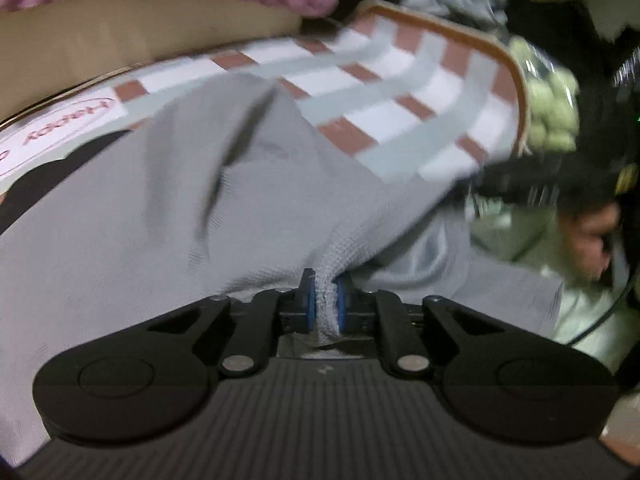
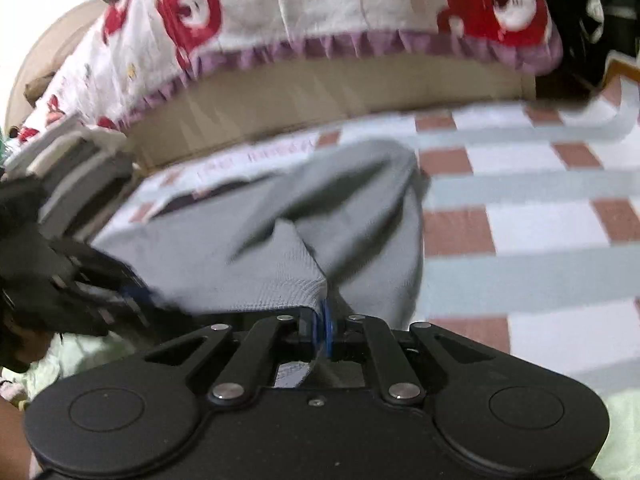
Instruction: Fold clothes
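Note:
A grey knit garment (image 1: 168, 208) lies spread over a checked mat (image 1: 404, 92) of white, pale blue and brown squares. My left gripper (image 1: 326, 300) is shut on a bunched fold of the grey cloth, which sticks up between its blue pads. In the right wrist view the same grey garment (image 2: 280, 236) lies folded over itself on the checked mat (image 2: 532, 200). My right gripper (image 2: 325, 326) is shut on the garment's near corner edge. The other gripper shows as a dark blurred shape at the left (image 2: 68, 280).
A cream cushion with red prints and a purple frill (image 2: 320, 20) lies on a beige edge beyond the mat. Dark clothes pile up at the far right (image 1: 560, 20). A hand (image 1: 588, 236) and pale green cloth (image 1: 580, 312) sit at the right.

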Demonstrator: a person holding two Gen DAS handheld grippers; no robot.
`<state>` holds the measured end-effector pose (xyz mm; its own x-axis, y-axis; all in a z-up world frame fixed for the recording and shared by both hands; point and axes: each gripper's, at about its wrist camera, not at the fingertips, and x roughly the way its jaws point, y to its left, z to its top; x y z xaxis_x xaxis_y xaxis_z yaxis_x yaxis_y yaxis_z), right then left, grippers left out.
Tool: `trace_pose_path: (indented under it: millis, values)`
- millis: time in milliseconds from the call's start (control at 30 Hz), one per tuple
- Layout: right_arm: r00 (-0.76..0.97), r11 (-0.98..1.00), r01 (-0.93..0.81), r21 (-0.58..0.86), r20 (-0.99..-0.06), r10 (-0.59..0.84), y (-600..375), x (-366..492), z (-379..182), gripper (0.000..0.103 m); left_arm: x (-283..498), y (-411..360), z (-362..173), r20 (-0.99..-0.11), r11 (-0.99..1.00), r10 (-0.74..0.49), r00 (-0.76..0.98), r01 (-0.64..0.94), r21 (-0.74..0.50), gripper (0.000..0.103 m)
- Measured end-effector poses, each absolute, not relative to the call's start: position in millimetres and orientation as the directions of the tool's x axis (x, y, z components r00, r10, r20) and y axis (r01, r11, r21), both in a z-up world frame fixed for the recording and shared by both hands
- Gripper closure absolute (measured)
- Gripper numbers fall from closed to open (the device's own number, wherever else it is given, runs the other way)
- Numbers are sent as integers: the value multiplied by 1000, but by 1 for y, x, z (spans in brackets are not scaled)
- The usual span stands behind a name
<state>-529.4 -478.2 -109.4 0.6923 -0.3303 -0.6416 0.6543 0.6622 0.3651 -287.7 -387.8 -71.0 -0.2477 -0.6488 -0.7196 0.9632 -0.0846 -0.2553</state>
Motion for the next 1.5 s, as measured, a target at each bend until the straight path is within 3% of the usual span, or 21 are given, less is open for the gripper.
trace_pose_path:
  millis: [33, 67, 100, 133, 233, 267, 367, 467, 533, 667, 767, 833, 933, 1000, 1067, 1133, 1267, 1333, 1500]
  values:
    - [691, 644, 658, 390, -653, -310, -481, -528, -117, 75, -286, -385, -67, -698, -90, -668, -258, 959, -268, 94]
    - [690, 625, 661, 415, -664, -289, -483, -527, -125, 50, -284, -382, -61, -669, -101, -692, -270, 954, -281, 94]
    - [687, 597, 669, 442, -675, -269, -486, -528, -134, 44, -283, -379, -56, -639, -113, -715, -282, 950, -292, 94]
    - [680, 577, 677, 457, -689, -252, -488, -525, -141, 46, -281, -376, -51, -619, -123, -730, -288, 948, -295, 94]
    - [689, 592, 672, 446, -668, -279, -487, -527, -141, 99, -279, -371, -38, -611, -141, -742, -276, 955, -261, 94]
    - [729, 612, 641, 463, -618, -295, -484, -533, -131, 100, -279, -371, -36, -606, -152, -743, -283, 954, -259, 94]
    - [766, 683, 603, 412, -538, -352, -464, -550, -82, 100, -275, -366, -29, -574, -216, -732, -367, 924, -315, 94]
    - [789, 750, 554, 362, -516, -334, -427, -566, -31, 101, -276, -363, -25, -554, -291, -684, -476, 873, -391, 94]
    - [760, 781, 549, 297, -566, -319, -402, -566, -24, 101, -282, -365, -33, -577, -327, -619, -533, 843, -428, 94]
    - [580, 766, 628, 137, -739, -343, -380, -553, -70, 100, -302, -373, -67, -690, -297, -510, -514, 858, -419, 94]
    - [545, 715, 673, 190, -781, -304, -389, -559, -94, 100, -310, -372, -86, -744, -261, -470, -475, 880, -397, 92]
    - [576, 716, 658, 234, -769, -277, -394, -565, -88, 100, -309, -364, -89, -734, -254, -479, -482, 876, -409, 90]
    - [582, 743, 590, 316, -804, -121, -407, -565, -81, 82, -295, -354, -88, -703, -220, -505, -501, 862, -456, 77]
    - [639, 722, 552, 417, -768, -44, -420, -572, -74, 72, -279, -342, -80, -672, -192, -555, -490, 861, -470, 60]
    - [695, 670, 508, 541, -718, 52, -438, -578, -71, 57, -260, -327, -73, -628, -159, -606, -489, 847, -507, 58]
    - [729, 645, 481, 594, -679, 82, -446, -582, -67, 55, -241, -311, -69, -607, -108, -650, -458, 846, -522, 57]
    - [658, 663, 566, 490, -753, -4, -448, -581, -75, 55, -215, -283, -78, -594, 3, -696, -404, 825, -565, 57]
    - [668, 626, 580, 521, -745, 1, -450, -577, -80, 55, -210, -273, -83, -574, 15, -712, -404, 809, -588, 57]
    - [703, 691, 475, 546, -707, 75, -429, -549, -73, 53, -214, -278, -94, -538, -17, -721, -437, 786, -617, 57]
